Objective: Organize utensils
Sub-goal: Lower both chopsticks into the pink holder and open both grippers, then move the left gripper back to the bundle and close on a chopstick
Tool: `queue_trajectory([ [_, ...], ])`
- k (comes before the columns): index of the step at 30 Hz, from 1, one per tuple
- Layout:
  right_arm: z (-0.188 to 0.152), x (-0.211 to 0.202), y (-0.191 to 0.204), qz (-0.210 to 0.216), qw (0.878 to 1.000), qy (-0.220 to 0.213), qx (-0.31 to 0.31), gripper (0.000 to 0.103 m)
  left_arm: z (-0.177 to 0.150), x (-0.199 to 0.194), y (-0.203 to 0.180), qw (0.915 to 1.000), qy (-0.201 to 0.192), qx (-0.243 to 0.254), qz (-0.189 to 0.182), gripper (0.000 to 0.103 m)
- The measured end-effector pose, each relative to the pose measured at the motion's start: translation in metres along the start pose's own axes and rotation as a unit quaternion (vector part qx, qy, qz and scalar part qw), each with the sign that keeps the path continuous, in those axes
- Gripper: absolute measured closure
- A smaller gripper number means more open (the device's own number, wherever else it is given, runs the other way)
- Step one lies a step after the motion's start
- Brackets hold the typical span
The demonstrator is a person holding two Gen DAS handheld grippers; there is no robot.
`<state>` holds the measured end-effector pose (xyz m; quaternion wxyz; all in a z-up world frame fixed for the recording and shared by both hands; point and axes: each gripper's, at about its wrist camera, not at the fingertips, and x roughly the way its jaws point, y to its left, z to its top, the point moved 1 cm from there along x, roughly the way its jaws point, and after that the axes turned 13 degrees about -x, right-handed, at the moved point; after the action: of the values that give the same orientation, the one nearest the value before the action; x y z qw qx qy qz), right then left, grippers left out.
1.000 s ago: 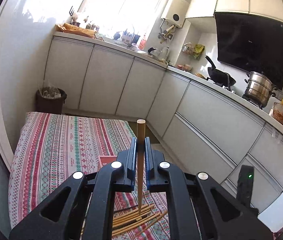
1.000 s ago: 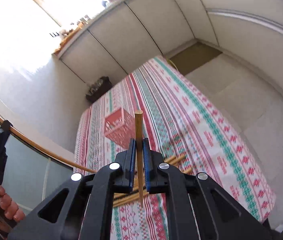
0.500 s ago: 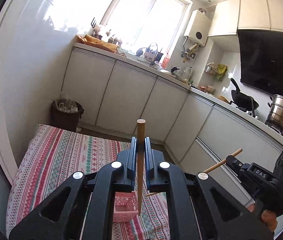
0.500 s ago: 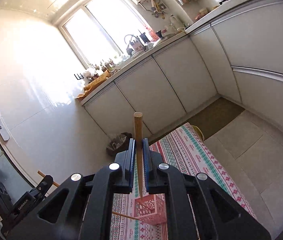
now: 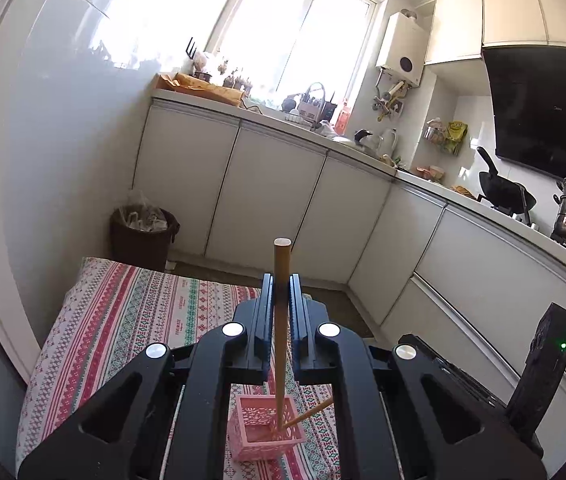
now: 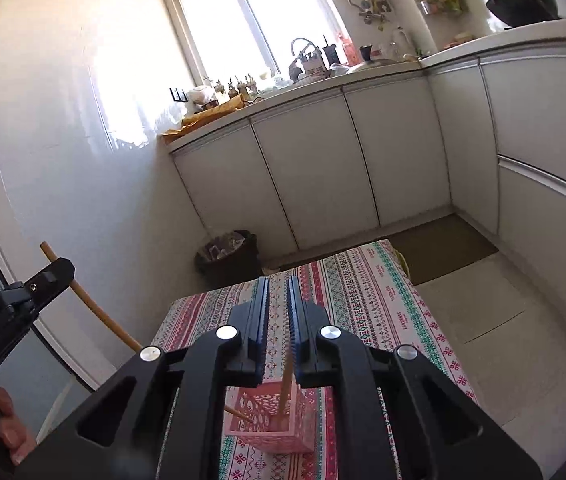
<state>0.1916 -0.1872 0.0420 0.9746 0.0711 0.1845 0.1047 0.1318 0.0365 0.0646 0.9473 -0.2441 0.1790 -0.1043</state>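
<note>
While the right claw [image 6: 277,320] has just parted, dropping its chopstick [image 6: 286,386] into the pink basket [image 6: 271,420], the left claw [image 5: 281,312] clenches another chopstick [image 5: 281,320], tip over the basket; lower, then release.

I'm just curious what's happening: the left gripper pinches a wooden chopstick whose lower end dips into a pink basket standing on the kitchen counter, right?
Not quite. The pink basket stands on the striped tablecloth, not on the counter, as the left wrist view shows. The left gripper does pinch the chopstick, its lower end in the basket.
</note>
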Motion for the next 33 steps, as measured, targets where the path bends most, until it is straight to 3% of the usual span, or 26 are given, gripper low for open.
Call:
queue_trajectory([
  [1,-0.001,-0.001,0.0,-0.002,1.0,-0.001,0.002,0.088,-0.001,0.001,0.001,1.0,0.001,0.001,0.001,0.097],
  [3,-0.002,-0.006,-0.002,-0.008,1.0,-0.003,0.007,0.071,-0.003,0.005,0.001,1.0,0.002,0.001,0.004,0.097],
  [7,-0.006,-0.018,-0.008,-0.014,0.999,-0.005,0.034,0.063,-0.007,0.01,0.003,0.9999,-0.001,0.006,0.01,0.096],
  [12,-0.021,-0.041,-0.016,-0.03,0.998,-0.003,0.054,0.041,-0.018,0.02,0.004,0.9996,0.002,0.023,0.019,0.096],
  [18,-0.037,-0.049,-0.019,-0.047,0.998,0.012,0.031,0.037,-0.039,0.045,0.006,0.9981,0.044,0.033,0.026,0.088],
  [21,-0.037,-0.051,-0.023,-0.05,0.998,0.009,0.03,0.037,-0.041,0.043,0.002,0.9979,0.045,0.043,0.021,0.086],
  [28,-0.036,-0.062,-0.044,-0.07,0.996,0.001,0.056,0.032,-0.049,0.032,-0.016,0.9937,0.072,0.085,-0.012,0.066],
  [31,-0.037,-0.067,-0.058,-0.083,0.994,0.002,0.07,0.029,-0.065,0.029,-0.028,0.9824,0.123,0.135,-0.037,0.052],
  [33,-0.039,-0.071,-0.068,-0.091,0.993,0.004,0.08,0.028,-0.085,0.027,-0.036,0.967,0.166,0.186,-0.054,0.046],
])
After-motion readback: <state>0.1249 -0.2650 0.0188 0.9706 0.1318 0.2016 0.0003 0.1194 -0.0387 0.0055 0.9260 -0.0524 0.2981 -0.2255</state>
